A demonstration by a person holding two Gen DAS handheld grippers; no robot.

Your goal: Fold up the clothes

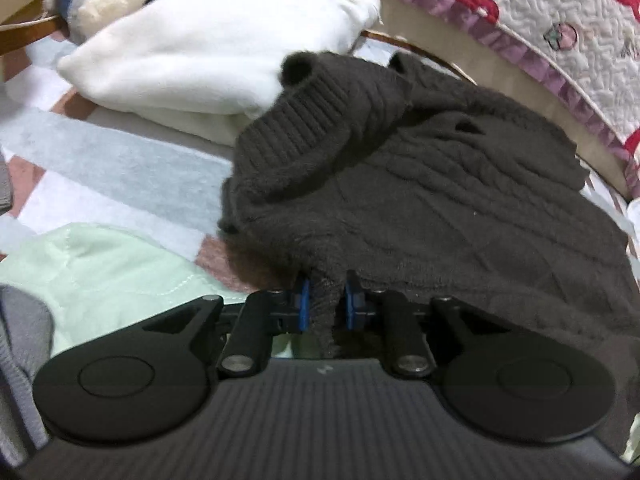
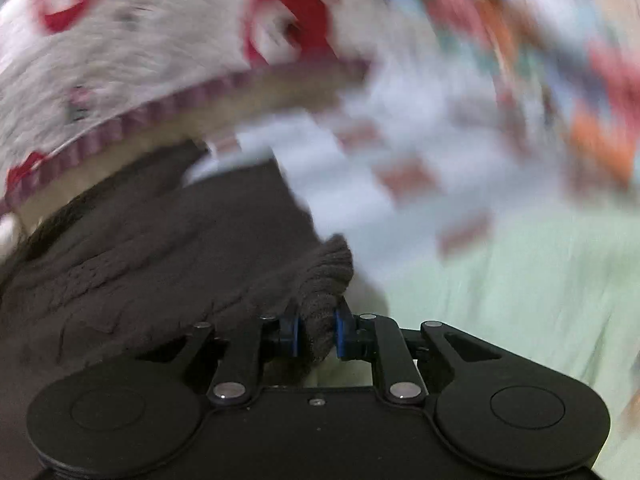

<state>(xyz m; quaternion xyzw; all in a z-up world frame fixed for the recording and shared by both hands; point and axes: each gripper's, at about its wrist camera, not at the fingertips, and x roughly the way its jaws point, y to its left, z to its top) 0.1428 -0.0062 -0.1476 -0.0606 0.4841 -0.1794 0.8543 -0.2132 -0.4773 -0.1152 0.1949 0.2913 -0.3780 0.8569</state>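
**Both tongs pinching the dark sweater**

My left gripper (image 1: 326,306) is clamped on a bunched edge of the dark brown knit sweater (image 1: 420,200); the garment spreads ahead of it and to the right on a checked mat (image 1: 120,164). My right gripper (image 2: 316,336) is clamped on a ribbed corner of it, the bulk lying to its left. The right view is badly blurred. Only the left view shows a folded white garment (image 1: 208,40) beyond the sweater; both catch the quilt (image 1: 560,20) with red motifs.

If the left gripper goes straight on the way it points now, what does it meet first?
Most likely the dark brown knitted sweater itself: the left gripper is already shut on its edge, and the bunched garment lies directly ahead.
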